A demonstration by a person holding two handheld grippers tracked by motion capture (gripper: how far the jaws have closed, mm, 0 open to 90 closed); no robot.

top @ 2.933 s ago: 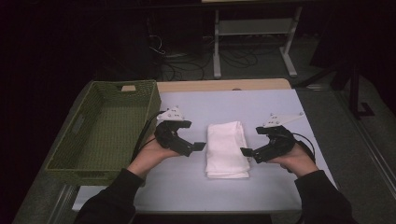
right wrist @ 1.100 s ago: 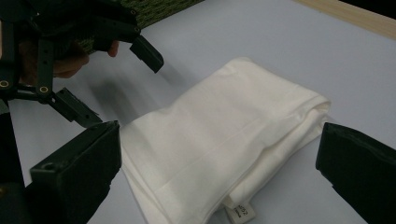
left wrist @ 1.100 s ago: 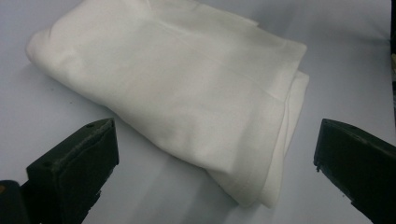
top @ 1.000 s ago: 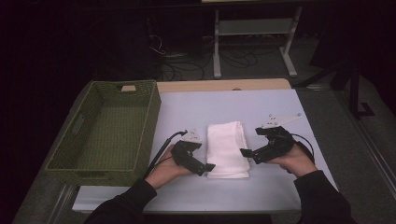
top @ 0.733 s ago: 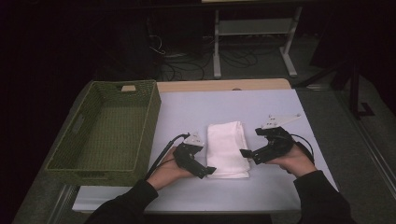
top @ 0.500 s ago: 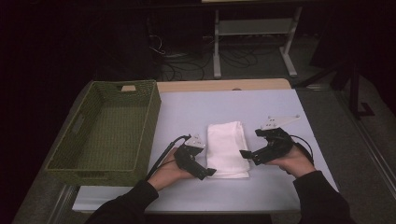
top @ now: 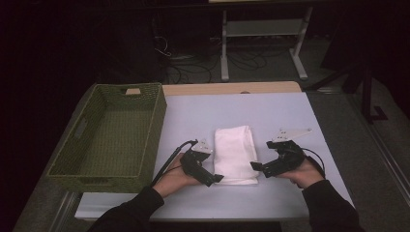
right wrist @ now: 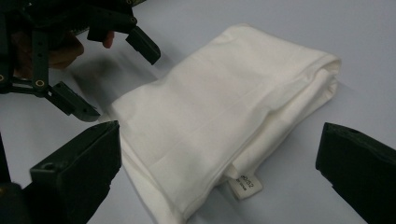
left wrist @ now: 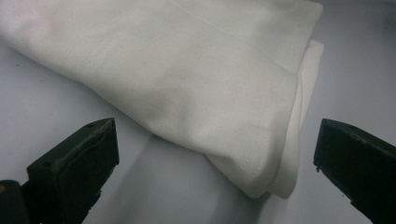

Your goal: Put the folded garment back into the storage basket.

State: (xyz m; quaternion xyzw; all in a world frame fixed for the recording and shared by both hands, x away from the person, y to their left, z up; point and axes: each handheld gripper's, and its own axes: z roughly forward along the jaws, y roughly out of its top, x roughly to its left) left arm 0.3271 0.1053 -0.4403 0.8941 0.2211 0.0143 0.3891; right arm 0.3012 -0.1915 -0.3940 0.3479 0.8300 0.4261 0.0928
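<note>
A folded white towel [top: 235,152] lies in the middle of the pale table [top: 251,108]. My left gripper [top: 217,178] is open at the towel's near left corner, low over the table. In the left gripper view that corner of the towel [left wrist: 210,88] sits between the two black jaws, untouched. My right gripper [top: 255,166] is open at the towel's near right corner. The right gripper view shows the towel [right wrist: 219,112] with a small label [right wrist: 245,183] at its near edge, and the left gripper [right wrist: 116,74] open beyond it.
A green woven basket [top: 109,135] stands along the table's left side, with nothing visible in it. Beyond the table's far edge, cables and a metal stand [top: 261,36] sit on the dark floor. The table's front edge is close under the forearms.
My left gripper has come toward the person and right, from beside the towel's left edge to its near left corner. The right gripper has barely moved.
</note>
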